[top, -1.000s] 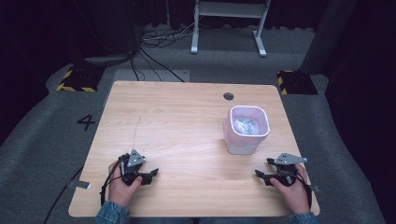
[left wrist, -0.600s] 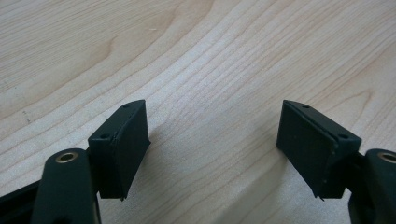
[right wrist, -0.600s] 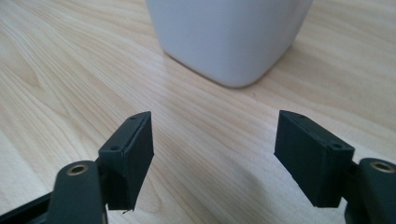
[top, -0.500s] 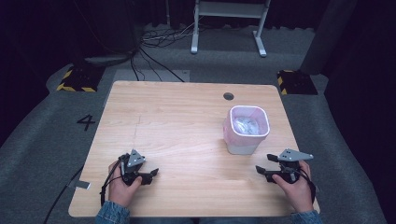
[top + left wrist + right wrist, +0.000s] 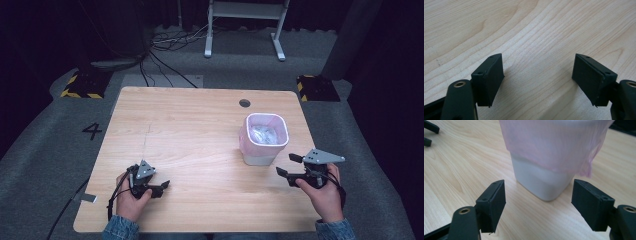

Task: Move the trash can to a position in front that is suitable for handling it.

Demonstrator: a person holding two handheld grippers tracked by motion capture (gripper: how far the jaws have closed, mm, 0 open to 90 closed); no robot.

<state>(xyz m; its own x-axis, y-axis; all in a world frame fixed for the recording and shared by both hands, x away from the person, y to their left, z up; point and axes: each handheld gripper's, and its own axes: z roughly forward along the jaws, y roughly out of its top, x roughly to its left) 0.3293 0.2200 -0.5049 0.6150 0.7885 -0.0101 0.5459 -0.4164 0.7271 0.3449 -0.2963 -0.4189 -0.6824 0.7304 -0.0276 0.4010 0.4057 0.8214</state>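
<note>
A small white bin [image 5: 265, 137] lined with a pink plastic bag [image 5: 260, 122] stands on the right half of the wooden table [image 5: 200, 125]; something crumpled and pale lies inside it. My right gripper [image 5: 288, 165] is open, held just off the table near the bin's front right corner, jaws pointing left. In the right gripper view the bin [image 5: 541, 180] stands close ahead of the open right gripper [image 5: 537, 195], with the bag [image 5: 554, 145] draped over its rim. My left gripper [image 5: 161, 187] rests open at the front left, over bare wood [image 5: 537, 72].
A dark round hole [image 5: 244, 103] sits in the table near its far edge. On the floor beyond are a white metal frame [image 5: 245, 25], cables [image 5: 165, 55] and two yellow-and-black striped blocks [image 5: 82, 85]. The other gripper's jaws [image 5: 429, 132] show at the right gripper view's top left.
My right gripper has lifted off the table and moved a little farther away and to the right, beside the bin. The left gripper has stayed still.
</note>
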